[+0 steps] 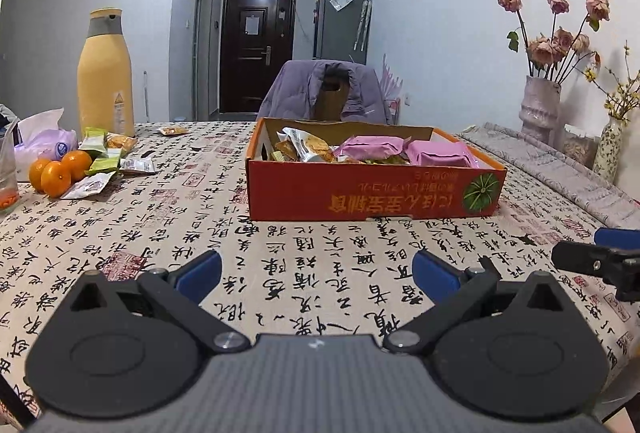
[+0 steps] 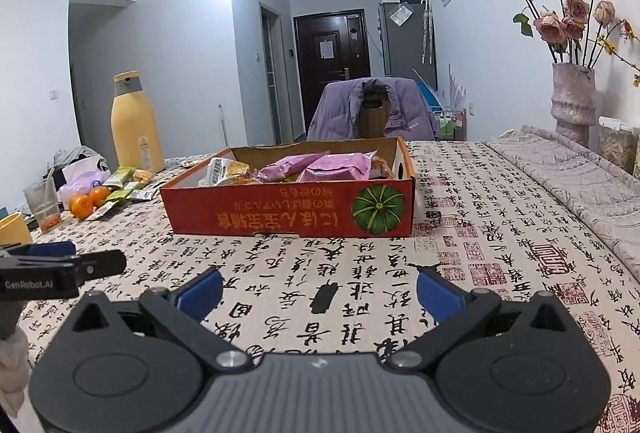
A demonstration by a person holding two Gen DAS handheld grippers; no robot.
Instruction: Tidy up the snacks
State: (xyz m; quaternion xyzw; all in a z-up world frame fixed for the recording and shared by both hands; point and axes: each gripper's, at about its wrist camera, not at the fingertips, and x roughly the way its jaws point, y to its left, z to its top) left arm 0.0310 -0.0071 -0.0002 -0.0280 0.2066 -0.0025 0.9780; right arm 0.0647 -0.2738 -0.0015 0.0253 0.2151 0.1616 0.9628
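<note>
An orange cardboard box (image 1: 372, 189) with a pumpkin print stands mid-table and holds pink snack packets (image 1: 376, 147) and other wrapped snacks; it also shows in the right wrist view (image 2: 288, 211). Loose snack packets (image 1: 100, 153) lie at the far left beside the oranges (image 1: 56, 171); they also show in the right wrist view (image 2: 128, 185). My left gripper (image 1: 316, 273) is open and empty, low over the tablecloth in front of the box. My right gripper (image 2: 320, 291) is open and empty, beside it to the right.
A tall yellow bottle (image 1: 105, 73) stands at the back left, with a tissue pack (image 1: 44, 141) and a glass (image 2: 42, 205) nearby. Vases of dried flowers (image 1: 540, 105) line the right wall. A chair with a purple jacket (image 1: 324, 93) stands behind the table.
</note>
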